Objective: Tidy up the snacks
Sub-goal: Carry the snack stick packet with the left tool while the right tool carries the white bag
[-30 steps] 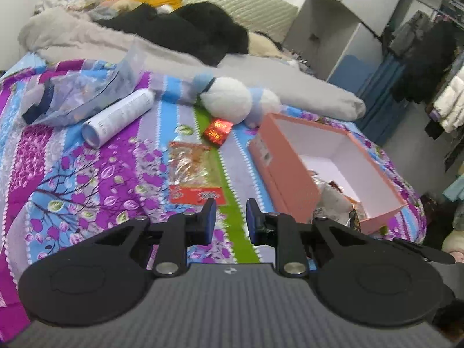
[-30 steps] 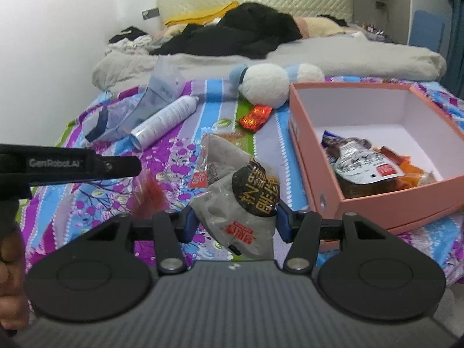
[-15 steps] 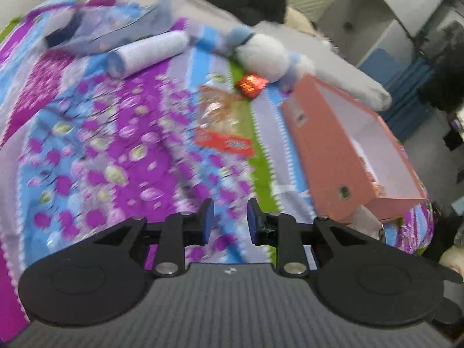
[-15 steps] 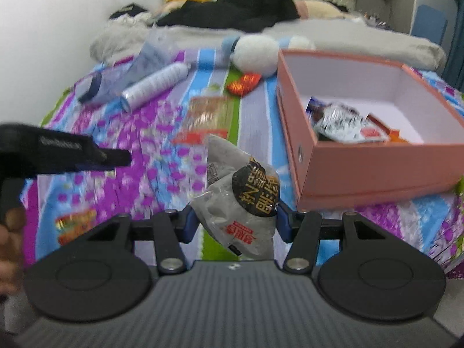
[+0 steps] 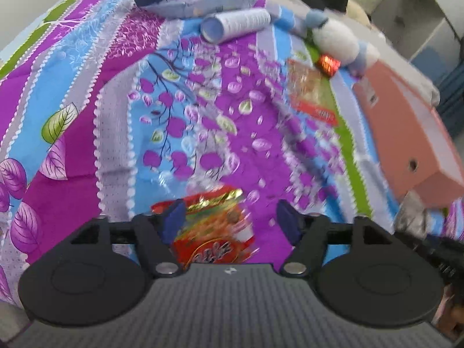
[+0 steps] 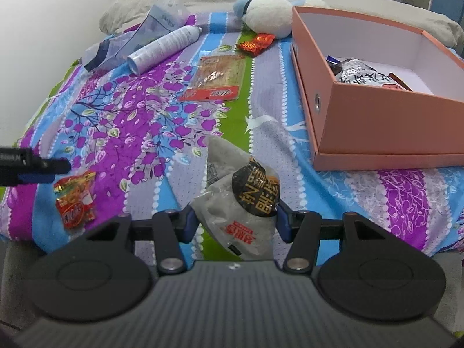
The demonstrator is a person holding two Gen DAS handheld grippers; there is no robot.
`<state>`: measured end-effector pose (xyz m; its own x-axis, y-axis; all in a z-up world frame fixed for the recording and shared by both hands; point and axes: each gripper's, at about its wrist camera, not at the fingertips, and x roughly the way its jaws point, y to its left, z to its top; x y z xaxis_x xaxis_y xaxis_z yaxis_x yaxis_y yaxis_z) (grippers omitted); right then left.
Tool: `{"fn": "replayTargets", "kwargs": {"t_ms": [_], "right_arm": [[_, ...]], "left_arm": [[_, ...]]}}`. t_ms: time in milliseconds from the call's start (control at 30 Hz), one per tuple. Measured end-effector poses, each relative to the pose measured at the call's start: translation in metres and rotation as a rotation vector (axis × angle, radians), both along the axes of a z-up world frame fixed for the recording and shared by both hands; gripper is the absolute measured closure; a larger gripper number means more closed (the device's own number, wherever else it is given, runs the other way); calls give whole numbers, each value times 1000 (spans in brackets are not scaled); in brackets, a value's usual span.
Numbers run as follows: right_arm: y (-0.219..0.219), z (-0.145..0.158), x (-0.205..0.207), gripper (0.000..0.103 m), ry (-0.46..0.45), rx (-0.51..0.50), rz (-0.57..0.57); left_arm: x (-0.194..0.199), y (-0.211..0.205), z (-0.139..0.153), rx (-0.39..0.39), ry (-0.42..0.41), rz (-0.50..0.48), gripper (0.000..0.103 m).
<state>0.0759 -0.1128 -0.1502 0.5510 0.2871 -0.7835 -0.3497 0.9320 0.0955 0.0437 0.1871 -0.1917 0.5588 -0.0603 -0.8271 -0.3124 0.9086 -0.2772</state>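
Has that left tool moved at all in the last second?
Yes. The left tool has dropped toward the bedspread; the pink box slid to the view's right edge. Its jaws have just opened, straddling a red snack packet.

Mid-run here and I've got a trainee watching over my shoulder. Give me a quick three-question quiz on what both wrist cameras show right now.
1. True or false: the right tool is shut on the grey snack bag.
2. What lies between the jaws of the left tool, which have just been opening?
A. white spray can
B. red snack packet
C. plush toy
3. Fill in: the pink box already holds ____.

Key:
1. True.
2. B: the red snack packet lies on the bedspread, not pinched.
3. Snack bags.
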Motion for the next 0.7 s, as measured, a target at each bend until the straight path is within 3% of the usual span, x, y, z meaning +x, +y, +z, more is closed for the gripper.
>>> {"fn": "replayTargets", "kwargs": {"t_ms": [233,433,500,700], "right_arm": [[3,1,0,47,0,-17,3],[3,0,-1,47,8,-28,-1],[3,0,-2,47,6,-33,-2],[1,2,-4,47,3,-38,-17]], "left_arm": [[2,-32,-11,187,47,-248,18],[-4,-58,-24,448,74,-496,18],[-3,-60,-29,502,78,-555,18],[0,-61,-49,507,89,-680,20]]}}
